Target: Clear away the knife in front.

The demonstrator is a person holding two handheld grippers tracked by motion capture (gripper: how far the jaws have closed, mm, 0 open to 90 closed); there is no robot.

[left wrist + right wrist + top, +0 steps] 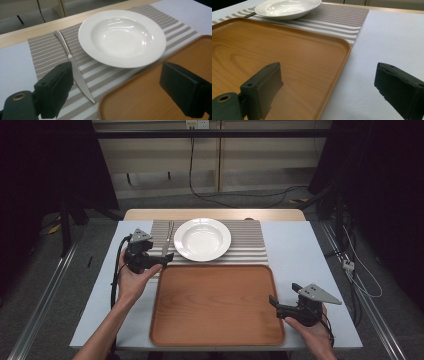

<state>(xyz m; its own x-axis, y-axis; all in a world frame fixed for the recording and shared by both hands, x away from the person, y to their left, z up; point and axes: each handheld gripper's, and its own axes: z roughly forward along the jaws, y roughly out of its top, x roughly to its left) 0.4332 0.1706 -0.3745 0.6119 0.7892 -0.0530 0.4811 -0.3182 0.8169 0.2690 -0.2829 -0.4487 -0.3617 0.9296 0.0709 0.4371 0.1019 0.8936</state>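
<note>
High view: a big white table [310,250] holds a brown wooden tray [216,304] near the person. Behind the tray lies a striped mat [247,242], and a white plate [202,239] sits on it. A silver knife [167,240] lies on the mat just left of the plate. The left gripper [161,259] is near the knife, jaws wide apart, holding nothing. The right gripper [273,302] sits at the tray's right edge, jaws wide apart too.
</note>
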